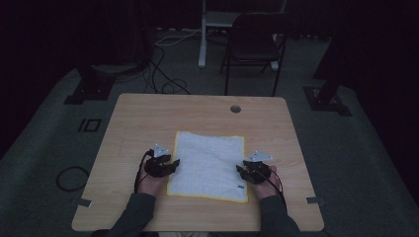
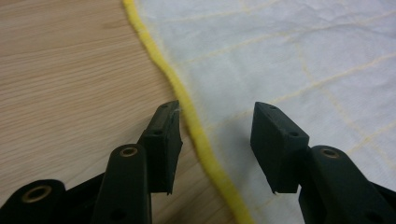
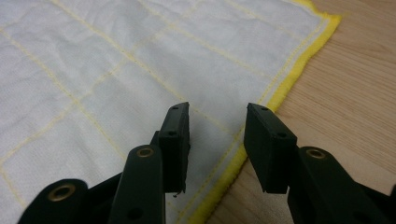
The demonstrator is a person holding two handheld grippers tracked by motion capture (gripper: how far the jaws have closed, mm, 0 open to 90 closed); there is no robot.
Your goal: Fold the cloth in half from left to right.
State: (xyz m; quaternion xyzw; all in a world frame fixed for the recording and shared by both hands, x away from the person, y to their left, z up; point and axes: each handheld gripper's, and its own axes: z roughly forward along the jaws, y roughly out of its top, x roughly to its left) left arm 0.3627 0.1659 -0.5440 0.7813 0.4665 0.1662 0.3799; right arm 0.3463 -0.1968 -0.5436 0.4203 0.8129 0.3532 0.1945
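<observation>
A white cloth (image 1: 208, 164) with a yellow border and faint yellow grid lines lies flat on the wooden table (image 1: 148, 113). My left gripper (image 1: 173, 163) sits at the cloth's left edge. In the left gripper view its jaws stand apart astride the yellow hem (image 2: 198, 135), one over wood and one over cloth (image 2: 289, 51), pressing nothing. My right gripper (image 1: 241, 171) rests at the cloth's right edge. In the right gripper view its jaws are parted over the cloth (image 3: 93, 79) near the yellow border (image 3: 280, 91), with nothing pinched.
A round grommet hole (image 1: 235, 108) is in the table's far side. Beyond the table stand a dark folding chair (image 1: 254, 44) and a white desk leg (image 1: 202, 34), with cables (image 1: 163, 74) on the floor. Bare wood surrounds the cloth.
</observation>
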